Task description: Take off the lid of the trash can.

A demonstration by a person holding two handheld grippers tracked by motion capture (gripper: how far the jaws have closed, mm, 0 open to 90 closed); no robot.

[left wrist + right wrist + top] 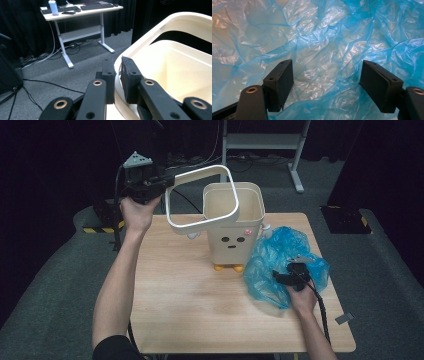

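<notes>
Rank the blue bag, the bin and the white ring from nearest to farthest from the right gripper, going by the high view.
1. Blue bag: directly under the right gripper, table's right side.
2. Bin: upright at centre, just left of the bag.
3. White ring: raised at upper left, clamped by the left gripper.

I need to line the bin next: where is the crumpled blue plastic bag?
In the high view the crumpled blue plastic bag lies on the wooden table, right of the cream bin with a face, with the open right gripper over it.
</notes>
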